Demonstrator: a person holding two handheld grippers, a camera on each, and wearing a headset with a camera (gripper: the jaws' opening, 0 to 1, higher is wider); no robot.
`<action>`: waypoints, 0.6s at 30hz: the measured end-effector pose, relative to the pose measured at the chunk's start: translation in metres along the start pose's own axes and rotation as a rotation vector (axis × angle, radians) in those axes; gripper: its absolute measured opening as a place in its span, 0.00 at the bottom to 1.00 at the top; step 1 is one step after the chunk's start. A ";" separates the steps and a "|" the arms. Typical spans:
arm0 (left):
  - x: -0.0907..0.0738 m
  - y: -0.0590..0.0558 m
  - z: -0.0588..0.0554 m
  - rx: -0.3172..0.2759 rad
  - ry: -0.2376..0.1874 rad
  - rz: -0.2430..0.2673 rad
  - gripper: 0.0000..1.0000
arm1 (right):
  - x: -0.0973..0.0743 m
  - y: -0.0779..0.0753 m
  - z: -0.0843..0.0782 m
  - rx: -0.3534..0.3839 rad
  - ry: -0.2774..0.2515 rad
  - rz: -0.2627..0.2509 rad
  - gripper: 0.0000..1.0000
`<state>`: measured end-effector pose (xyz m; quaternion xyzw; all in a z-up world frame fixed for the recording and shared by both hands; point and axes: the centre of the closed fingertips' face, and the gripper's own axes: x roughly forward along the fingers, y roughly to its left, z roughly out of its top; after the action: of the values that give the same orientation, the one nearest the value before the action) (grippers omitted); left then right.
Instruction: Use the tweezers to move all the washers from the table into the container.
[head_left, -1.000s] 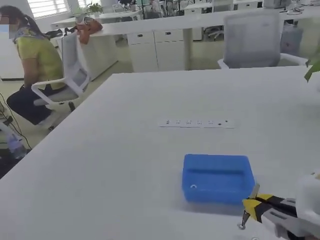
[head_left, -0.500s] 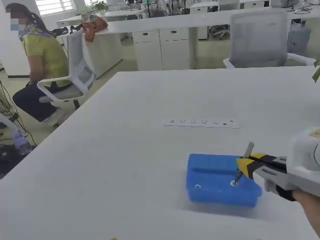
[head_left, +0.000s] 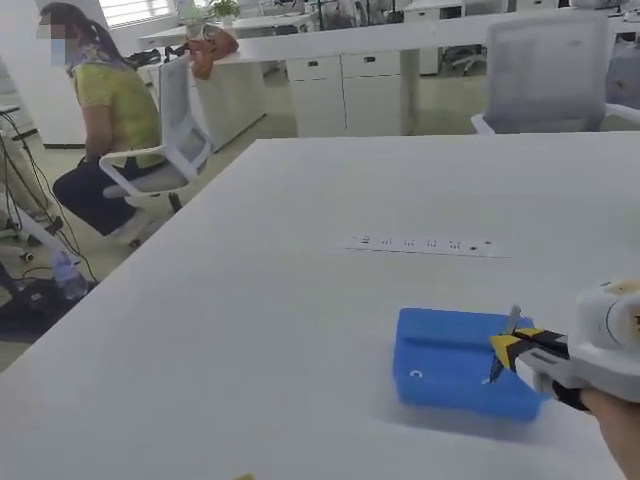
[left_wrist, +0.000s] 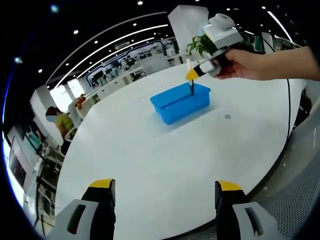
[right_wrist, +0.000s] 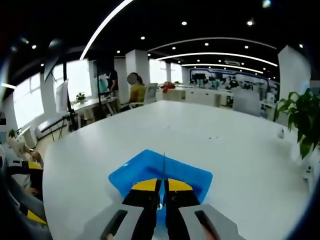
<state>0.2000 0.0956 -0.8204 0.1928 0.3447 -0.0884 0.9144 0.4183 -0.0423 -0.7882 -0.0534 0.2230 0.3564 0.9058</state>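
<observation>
While your right claw (head_left: 512, 345) is clenched on the slim metal tweezers (head_left: 495, 370), tips inside the blue rectangular plastic container (head_left: 440, 345), keep them low before easing your squeeze. Your left claw (left_wrist: 165, 200) hangs released. Count: one small metal washer (head_left: 416, 376) inside, one loose washer (left_wrist: 227, 116) on the white tabletop (head_left: 300, 300).

Power strip (head_left: 420, 244): flat on the table (head_left: 250, 330), toward its far edge.
Grey chair (head_left: 548, 70): behind the far edge.
Seated person (head_left: 105, 120): beyond the far left corner.
</observation>
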 end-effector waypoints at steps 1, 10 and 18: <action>0.000 0.000 0.000 0.000 0.000 -0.001 0.83 | 0.002 0.000 -0.003 0.005 0.004 0.000 0.00; -0.001 0.001 0.002 -0.008 -0.009 0.005 0.82 | 0.006 0.005 -0.017 0.009 0.034 0.002 0.01; -0.001 0.002 0.002 -0.008 -0.010 0.008 0.81 | 0.004 0.008 -0.020 0.019 0.032 0.004 0.01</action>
<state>0.2009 0.0965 -0.8178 0.1902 0.3397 -0.0844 0.9172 0.4080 -0.0387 -0.8073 -0.0502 0.2407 0.3551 0.9019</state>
